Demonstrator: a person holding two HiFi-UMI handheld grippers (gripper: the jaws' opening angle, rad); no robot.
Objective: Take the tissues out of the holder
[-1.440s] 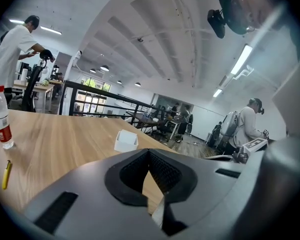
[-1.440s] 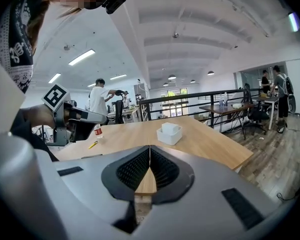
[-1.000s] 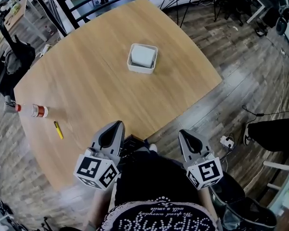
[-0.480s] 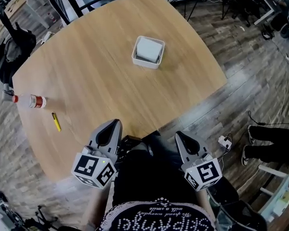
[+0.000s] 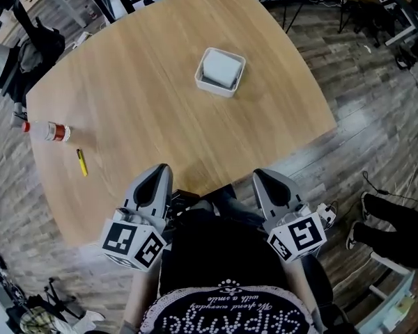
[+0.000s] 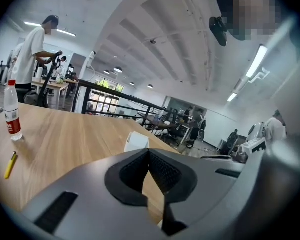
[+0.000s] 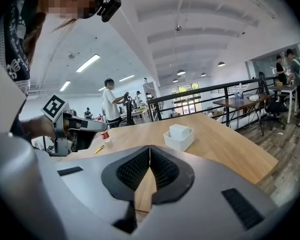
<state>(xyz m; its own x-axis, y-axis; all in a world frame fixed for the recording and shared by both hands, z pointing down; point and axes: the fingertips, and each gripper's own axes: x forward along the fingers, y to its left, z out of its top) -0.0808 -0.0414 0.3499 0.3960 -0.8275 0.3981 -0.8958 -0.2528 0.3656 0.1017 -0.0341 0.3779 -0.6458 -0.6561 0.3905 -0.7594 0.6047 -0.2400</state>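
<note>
Wooden table (image 5: 139,96), holder (image 5: 212,89) well beyond left tongs (image 5: 160,168), right tongs (image 5: 262,175)

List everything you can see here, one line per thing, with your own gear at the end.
table: one, light wood, fills the middle of the head view.
tissue holder: one, white, square, on the table's far half.
tissues: one stack, white, inside the tissue holder.
bottle: one, clear with a red label, upright near the table's left edge.
pen: one, yellow, lying close to the bottle but apart from it.
floor: grey-brown planks, around the table.
left gripper: one, grey, jaws shut, empty, by the table's near edge.
right gripper: one, grey, jaws shut, empty, by the near edge.
</note>
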